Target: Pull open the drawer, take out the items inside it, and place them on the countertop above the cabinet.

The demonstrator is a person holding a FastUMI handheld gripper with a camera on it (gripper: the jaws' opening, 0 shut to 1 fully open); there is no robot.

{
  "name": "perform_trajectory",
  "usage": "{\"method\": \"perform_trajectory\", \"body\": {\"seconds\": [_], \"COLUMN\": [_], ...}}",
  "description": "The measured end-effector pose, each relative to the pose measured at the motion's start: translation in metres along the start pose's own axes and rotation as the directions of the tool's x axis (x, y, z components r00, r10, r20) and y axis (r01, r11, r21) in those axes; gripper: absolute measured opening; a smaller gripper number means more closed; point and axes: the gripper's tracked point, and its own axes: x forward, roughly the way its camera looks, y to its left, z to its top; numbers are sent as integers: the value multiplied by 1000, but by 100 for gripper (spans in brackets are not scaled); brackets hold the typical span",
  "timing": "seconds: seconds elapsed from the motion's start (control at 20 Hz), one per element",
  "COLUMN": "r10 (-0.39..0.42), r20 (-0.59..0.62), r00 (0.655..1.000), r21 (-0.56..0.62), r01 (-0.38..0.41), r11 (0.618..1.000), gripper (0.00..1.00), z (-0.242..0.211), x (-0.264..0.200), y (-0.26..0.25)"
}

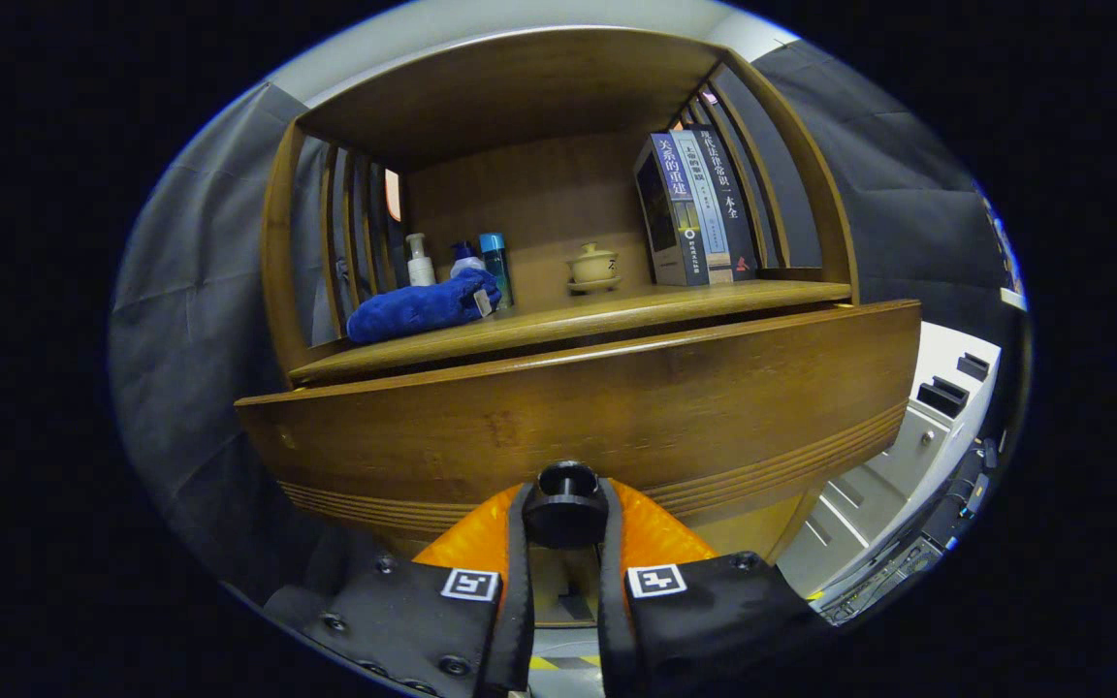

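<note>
Black round drawer knob point(566, 504) is sitting clamped between the gripper point(565, 543) fingers, at six o'clock below the brown wooden drawer front point(597, 417); pulling straight back, level, should be preventing slippage.

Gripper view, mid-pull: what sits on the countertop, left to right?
Blue cloth, with a white bottle and a blue-capped bottle behind it → lidded cup → books. The tool is shut on the drawer knob.
</note>
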Motion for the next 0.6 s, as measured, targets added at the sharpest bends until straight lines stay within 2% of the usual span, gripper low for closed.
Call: {"method": "perform_trajectory", "body": {"seconds": [0.6], "r10": [-5], "r20": [-67], "r00": [998], "r21": [-11], "r01": [4], "r11": [1000], "gripper": [35], "z": [-33], "x": [-90], "y": [4]}}
